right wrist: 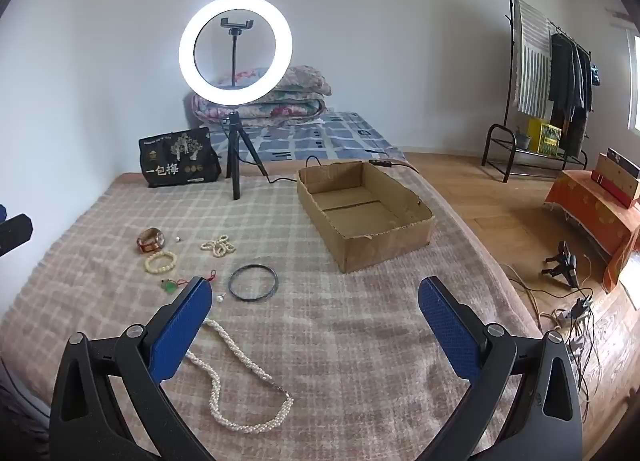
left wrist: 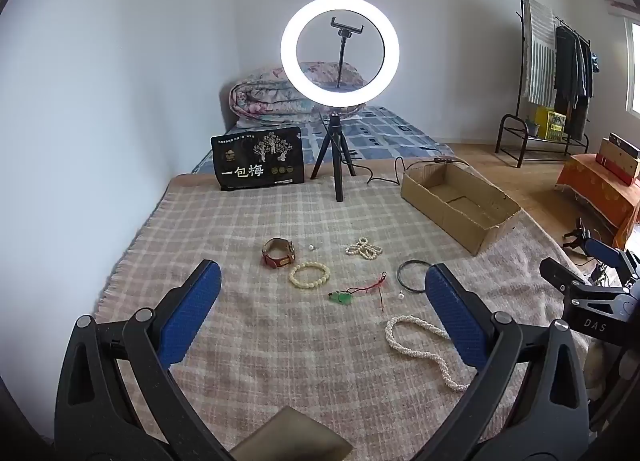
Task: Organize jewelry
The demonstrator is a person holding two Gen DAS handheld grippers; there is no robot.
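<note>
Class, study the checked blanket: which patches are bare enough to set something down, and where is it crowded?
Bare: the blanket between the black ring and the cardboard box, and the strip left of the watch. Crowded: the middle cluster of watch, bead bracelet, green pendant and pearl necklace.

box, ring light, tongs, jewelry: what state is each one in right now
box: open, empty
ring light: on
phone clamp: empty
left tongs: open, holding nothing
right tongs: open, holding nothing
pearl necklace: loose on the blanket
black bangle: flat on the blanket
bead bracelet: flat on the blanket
watch: strap closed in a loop
</note>
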